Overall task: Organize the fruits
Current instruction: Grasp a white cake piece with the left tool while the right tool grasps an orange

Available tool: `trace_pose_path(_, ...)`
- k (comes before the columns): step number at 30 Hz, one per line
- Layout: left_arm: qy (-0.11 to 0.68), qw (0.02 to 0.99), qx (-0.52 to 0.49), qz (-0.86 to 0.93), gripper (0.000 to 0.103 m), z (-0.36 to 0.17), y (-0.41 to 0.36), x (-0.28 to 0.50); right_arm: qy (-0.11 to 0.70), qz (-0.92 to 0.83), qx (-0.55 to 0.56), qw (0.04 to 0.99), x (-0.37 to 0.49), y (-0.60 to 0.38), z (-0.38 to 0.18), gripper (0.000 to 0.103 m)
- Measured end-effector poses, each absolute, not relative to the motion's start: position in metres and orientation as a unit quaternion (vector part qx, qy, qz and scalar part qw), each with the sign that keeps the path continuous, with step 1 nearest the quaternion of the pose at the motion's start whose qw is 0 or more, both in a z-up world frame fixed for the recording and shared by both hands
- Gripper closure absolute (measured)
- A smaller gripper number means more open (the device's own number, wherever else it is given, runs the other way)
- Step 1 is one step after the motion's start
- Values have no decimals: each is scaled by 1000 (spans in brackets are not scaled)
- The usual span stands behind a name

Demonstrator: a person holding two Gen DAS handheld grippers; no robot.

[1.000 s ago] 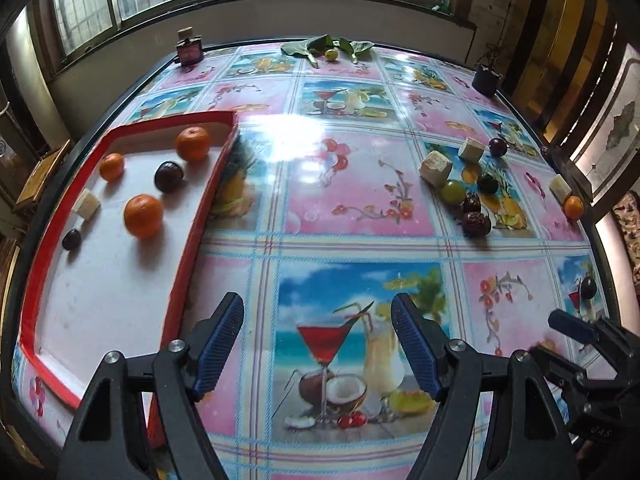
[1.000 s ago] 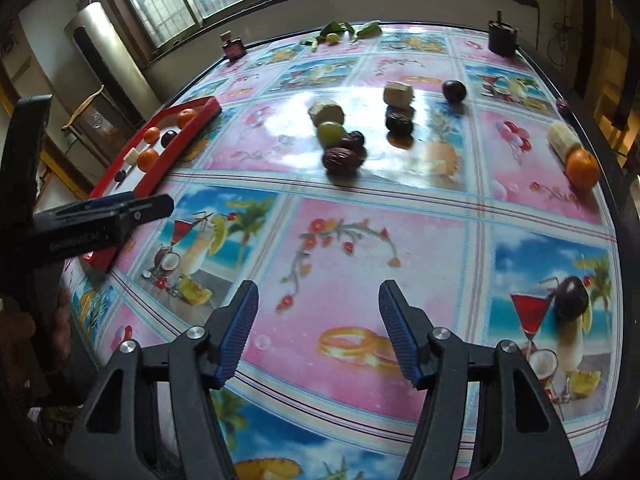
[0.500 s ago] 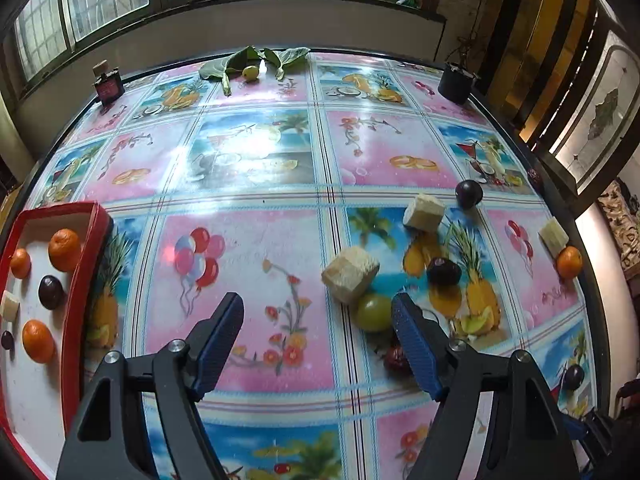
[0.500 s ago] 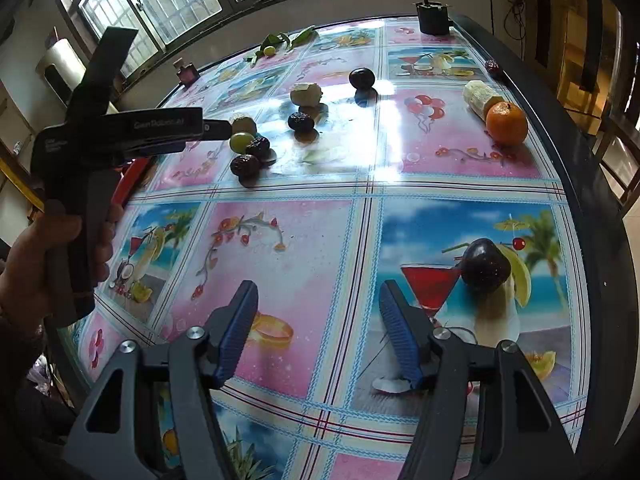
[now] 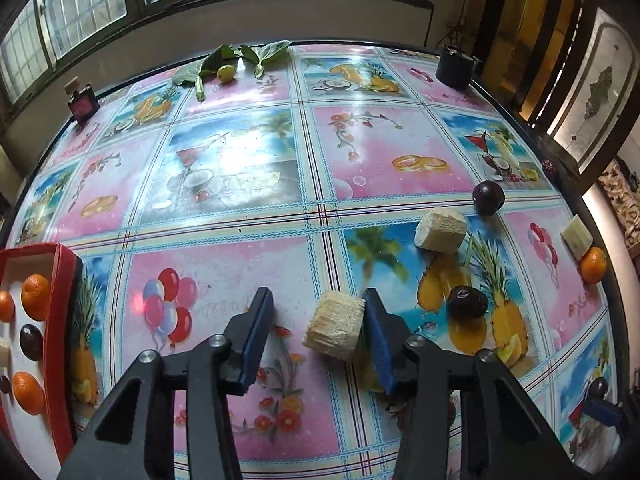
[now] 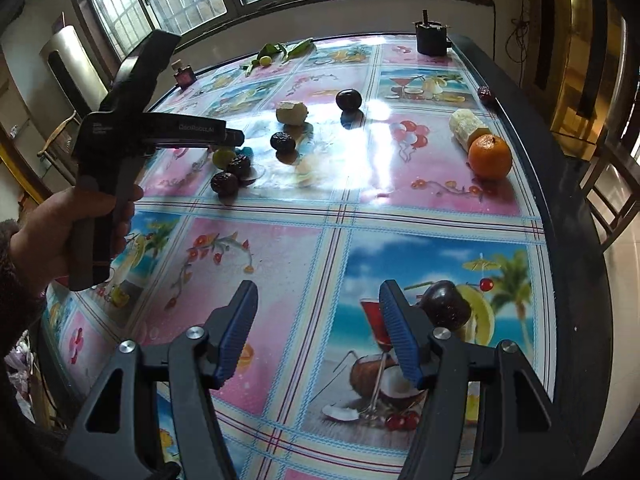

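In the left wrist view a pale ridged fruit chunk lies on the patterned tablecloth between the jaws of my left gripper. The jaws are closing. The right pad touches the chunk and the left pad stands apart from it. The red tray at the far left holds oranges and a dark plum. My right gripper is open over bare cloth, with a dark plum just outside its right finger. Another plum and a second pale chunk lie to the right.
A hand holds the left tool above a green fruit and dark fruits. An orange and a pale chunk sit near the right table edge. A perfume bottle, leaves and a dark pot stand at the back.
My left gripper has swung right, away from the tray, come down over the fruit cluster and narrowed its jaws around the pale chunk. My right gripper has drifted right beside the plum, still open.
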State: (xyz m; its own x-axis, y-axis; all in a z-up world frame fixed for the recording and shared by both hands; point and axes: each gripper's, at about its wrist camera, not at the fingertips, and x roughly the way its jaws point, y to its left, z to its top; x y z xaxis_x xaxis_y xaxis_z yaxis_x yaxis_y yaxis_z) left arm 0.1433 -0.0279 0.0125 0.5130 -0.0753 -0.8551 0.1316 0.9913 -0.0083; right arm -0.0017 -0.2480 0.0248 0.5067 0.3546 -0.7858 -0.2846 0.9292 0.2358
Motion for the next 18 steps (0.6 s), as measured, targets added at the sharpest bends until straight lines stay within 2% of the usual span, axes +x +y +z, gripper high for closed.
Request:
trace_pose_path(4, 489, 870, 23, -59, 82, 14, -18, 145, 456, 170, 42, 872, 5, -255, 22, 39)
trace_pose_path(16, 494, 868, 14, -46, 82, 15, 6, 122, 427, 34, 47, 902, 70, -323, 31, 38)
trace_pose_path(18, 495, 868, 11, -48, 82, 15, 8, 117, 422, 26, 39, 906, 81, -327, 32, 35)
